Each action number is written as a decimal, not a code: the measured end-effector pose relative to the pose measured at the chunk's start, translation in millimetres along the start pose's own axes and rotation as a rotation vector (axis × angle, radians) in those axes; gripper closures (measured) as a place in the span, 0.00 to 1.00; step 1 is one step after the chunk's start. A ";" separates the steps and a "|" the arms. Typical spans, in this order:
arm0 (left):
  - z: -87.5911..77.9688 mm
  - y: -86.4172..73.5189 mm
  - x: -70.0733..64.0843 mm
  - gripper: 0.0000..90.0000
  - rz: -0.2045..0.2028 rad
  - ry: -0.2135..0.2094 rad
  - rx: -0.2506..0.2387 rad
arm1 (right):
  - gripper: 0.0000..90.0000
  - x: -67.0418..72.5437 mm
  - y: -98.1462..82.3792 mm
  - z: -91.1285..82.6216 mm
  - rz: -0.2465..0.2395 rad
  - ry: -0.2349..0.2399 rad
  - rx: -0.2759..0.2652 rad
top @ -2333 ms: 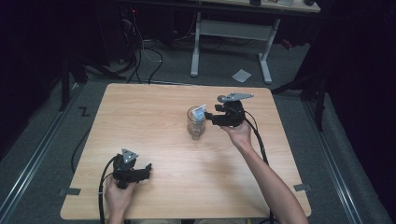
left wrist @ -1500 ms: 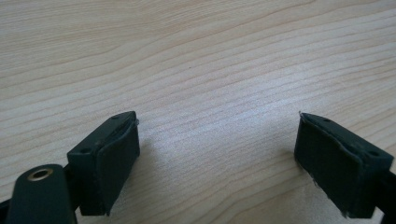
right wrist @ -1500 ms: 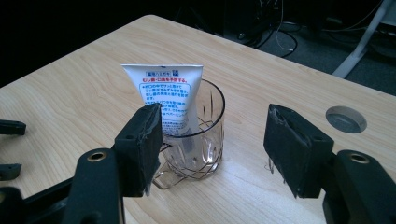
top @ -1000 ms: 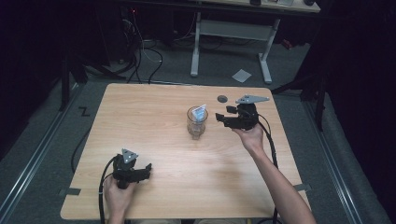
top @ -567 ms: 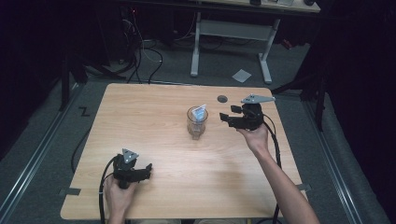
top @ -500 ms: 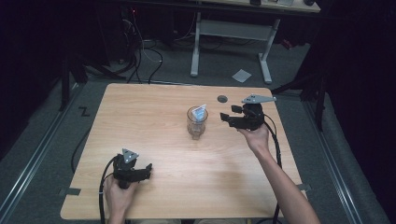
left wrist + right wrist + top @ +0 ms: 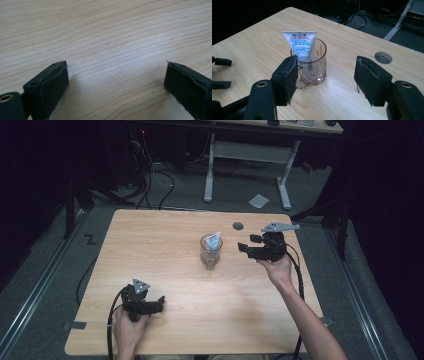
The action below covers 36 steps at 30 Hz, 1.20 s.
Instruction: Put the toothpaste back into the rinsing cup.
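Two spread, empty grippers, left (image 7: 159, 301) resting near you, right (image 7: 245, 243) just beside the mid-table glass (image 7: 310, 65) holding the toothpaste tube (image 7: 301, 45): your careless sideways nudge could topple it.

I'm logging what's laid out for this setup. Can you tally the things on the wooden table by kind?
Clear glass tumbler: 1
White squeeze tube with printed label, standing in the tumbler: 1
Black two-jaw grippers, left gripper and right gripper: 2
Total: 4
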<state>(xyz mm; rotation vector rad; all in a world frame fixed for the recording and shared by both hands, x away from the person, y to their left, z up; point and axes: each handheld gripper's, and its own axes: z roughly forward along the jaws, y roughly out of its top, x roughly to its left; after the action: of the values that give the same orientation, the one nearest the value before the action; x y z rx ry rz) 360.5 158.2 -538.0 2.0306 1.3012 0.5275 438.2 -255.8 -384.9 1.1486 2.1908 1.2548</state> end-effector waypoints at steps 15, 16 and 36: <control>0.0 0.0 0.0 0.06 0.000 0.000 0.000 | 0.41 0.7 -9.9 -20.2 0.020 -0.015 -0.011; 0.0 0.0 0.0 0.06 0.000 0.000 0.000 | 0.41 0.6 -11.5 -21.0 0.021 -0.016 -0.009; -0.4 -0.2 -0.3 0.07 0.003 -0.003 -0.002 | 0.41 -4.6 -35.9 -42.4 0.051 -0.041 -0.042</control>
<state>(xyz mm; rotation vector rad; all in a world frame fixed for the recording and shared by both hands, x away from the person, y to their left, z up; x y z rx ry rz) 360.0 158.1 -537.9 2.0317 1.2958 0.5268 396.7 -292.2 -392.6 1.2103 2.1080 1.2797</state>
